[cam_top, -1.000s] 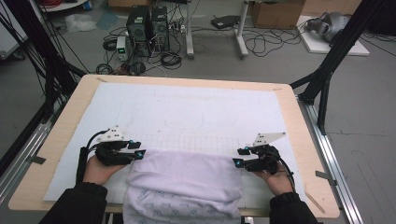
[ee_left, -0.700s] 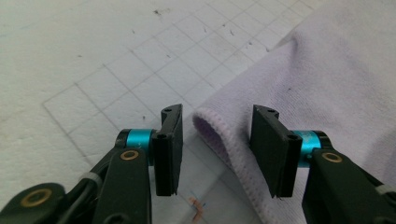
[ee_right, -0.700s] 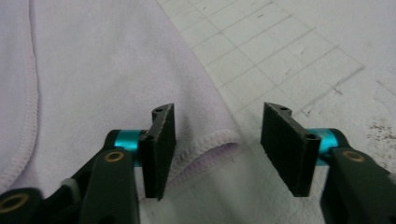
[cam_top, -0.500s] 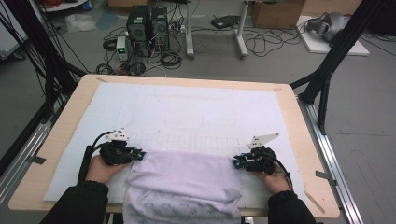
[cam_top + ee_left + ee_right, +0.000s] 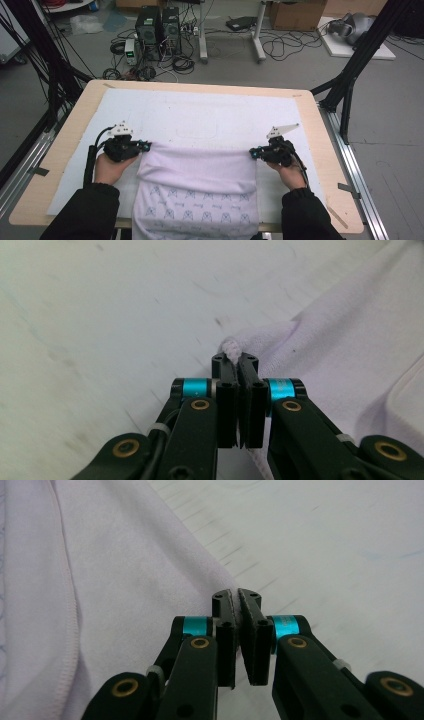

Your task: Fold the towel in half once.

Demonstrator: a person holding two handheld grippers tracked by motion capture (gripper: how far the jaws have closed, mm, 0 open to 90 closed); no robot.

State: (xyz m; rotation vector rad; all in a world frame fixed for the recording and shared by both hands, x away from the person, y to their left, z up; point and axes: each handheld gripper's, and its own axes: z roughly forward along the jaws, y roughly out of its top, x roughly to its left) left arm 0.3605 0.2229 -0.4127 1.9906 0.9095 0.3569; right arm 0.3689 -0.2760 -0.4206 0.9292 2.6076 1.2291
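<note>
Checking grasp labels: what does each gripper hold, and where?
Left gripper pinches the lilac garment at its far left corner; right gripper is shut on its far right corner edge.

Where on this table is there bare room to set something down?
The white mat lies bare beyond the lilac cloth, up to the table's far edge. Narrow bare strips run outside the left gripper and right gripper. The near middle is crowded with cloth.

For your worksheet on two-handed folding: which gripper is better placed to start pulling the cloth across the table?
Left, slightly. The left gripper visibly pinches a corner of the cloth. The right gripper is shut at the opposite edge, but its hold on the fabric is harder to see.
</note>
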